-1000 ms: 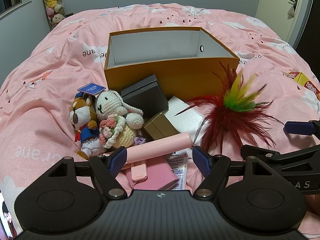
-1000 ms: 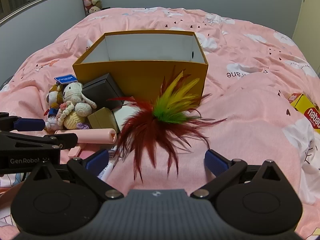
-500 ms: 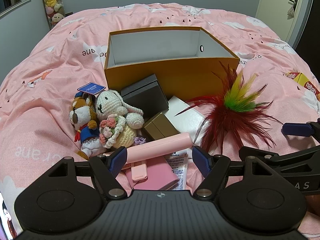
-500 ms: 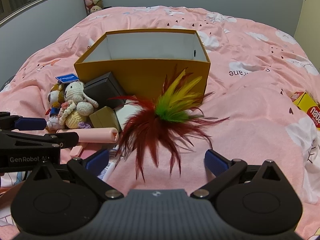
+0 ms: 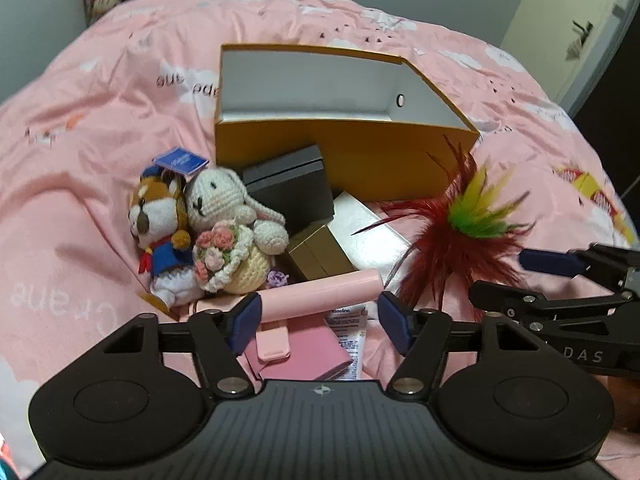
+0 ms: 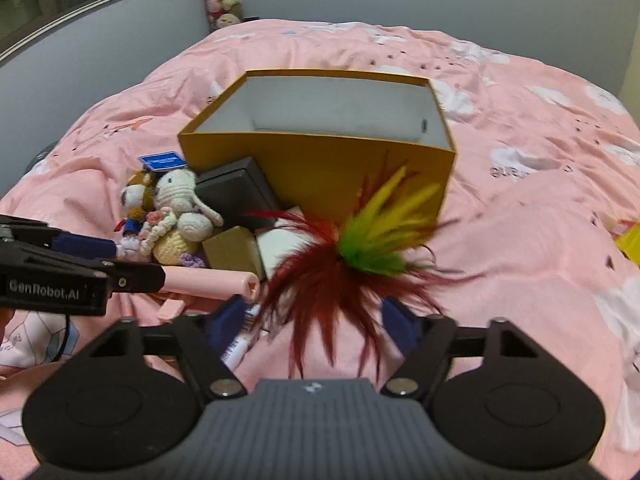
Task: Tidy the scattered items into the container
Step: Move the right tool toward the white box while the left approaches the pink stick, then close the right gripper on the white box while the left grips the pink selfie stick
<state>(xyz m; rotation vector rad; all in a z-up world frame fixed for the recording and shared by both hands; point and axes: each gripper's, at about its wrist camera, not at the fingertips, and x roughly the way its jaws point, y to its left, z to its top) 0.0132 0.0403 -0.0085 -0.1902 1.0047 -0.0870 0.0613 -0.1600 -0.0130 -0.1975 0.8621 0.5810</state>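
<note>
A: Items near the grippers?
B: Left gripper [image 5: 318, 318] closing, jaws apart around pink tube [image 5: 320, 294]. Right gripper [image 6: 316, 320] closing, apart around feathers [image 6: 352, 276].
A: Farther?
B: Toys [image 5: 216, 240], then box [image 5: 360, 160] on bed [image 5: 80, 180].

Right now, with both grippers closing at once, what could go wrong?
1. The left gripper is closing on the pink tube; it lies across the pink wallet and could roll away.
2. The right gripper is closing around the feather toy; soft plumes may slip through.
3. The grippers sit close together and could collide heading for the orange box.
</note>
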